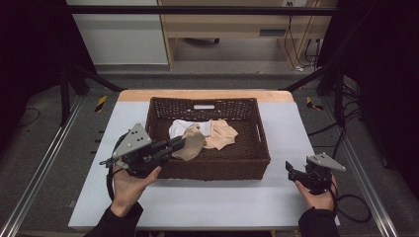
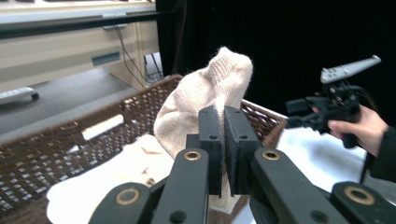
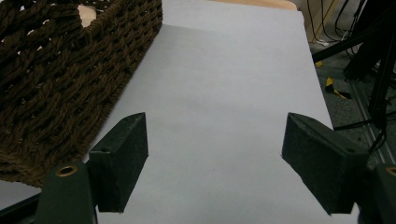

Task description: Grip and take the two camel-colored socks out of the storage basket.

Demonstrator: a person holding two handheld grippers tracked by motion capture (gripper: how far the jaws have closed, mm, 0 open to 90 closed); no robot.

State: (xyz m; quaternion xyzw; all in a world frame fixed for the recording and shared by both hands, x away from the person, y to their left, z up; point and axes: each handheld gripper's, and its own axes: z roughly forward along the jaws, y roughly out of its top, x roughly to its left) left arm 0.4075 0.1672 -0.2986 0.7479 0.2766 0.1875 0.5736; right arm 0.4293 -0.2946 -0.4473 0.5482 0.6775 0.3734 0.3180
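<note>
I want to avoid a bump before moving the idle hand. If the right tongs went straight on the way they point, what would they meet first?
Probably nothing: ahead of the open right tongs lies bare table up to its far edge. The basket sits off to one side; how narrowly they'd pass it is unclear.

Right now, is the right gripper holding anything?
No, the right gripper stands wide open over the bare white table beside the wicker basket.

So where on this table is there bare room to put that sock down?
The pale sheet on the table lies bare in front of the brown woven basket, between the two hands, and in strips at the basket's sides. The right hand-held gripper stands open over the right strip. Inside the basket it is crowded: white and peach cloths, plus the beige knit sock that the left hand-held gripper clamps.
</note>
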